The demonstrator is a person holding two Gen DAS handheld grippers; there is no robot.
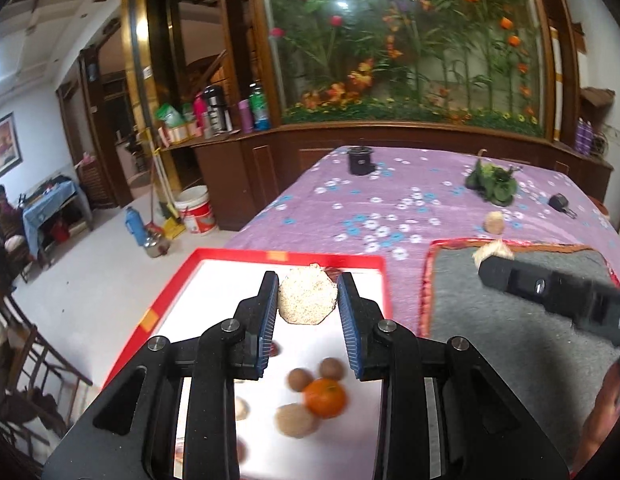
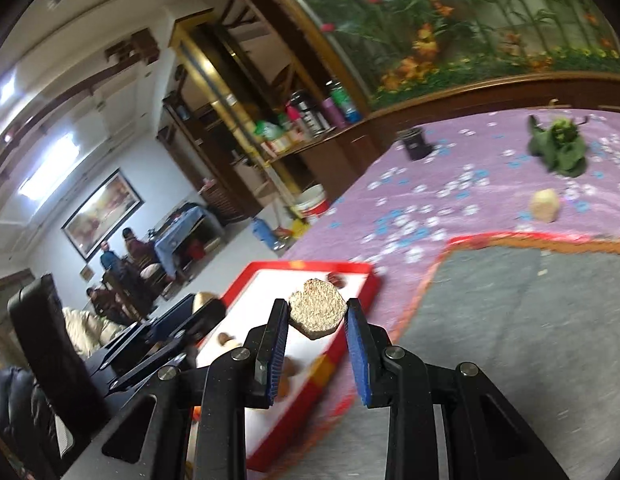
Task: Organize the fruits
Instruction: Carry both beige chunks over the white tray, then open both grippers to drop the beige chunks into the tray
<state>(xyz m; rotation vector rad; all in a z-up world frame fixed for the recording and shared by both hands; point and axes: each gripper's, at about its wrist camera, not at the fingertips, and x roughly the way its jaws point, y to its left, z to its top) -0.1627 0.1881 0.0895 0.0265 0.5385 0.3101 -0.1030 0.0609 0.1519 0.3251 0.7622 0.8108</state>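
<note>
Motion blur smears the tray's fruits point(image 1: 310, 396), and the left gripper point(image 1: 307, 300) hides some.

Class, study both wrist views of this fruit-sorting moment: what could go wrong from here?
1. The left gripper stands open around the pale, grainy hexagonal block; closing off-centre might push it away.
2. The small orange citrus fruit and round brown fruits lie loose in the red-rimmed white tray and could roll.
3. The right gripper hovers near the tray; the two could collide.

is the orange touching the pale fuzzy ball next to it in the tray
Cannot tell. In the left wrist view the orange overlaps the pale ball at its lower left edge, but motion blur hides whether they meet.
</note>
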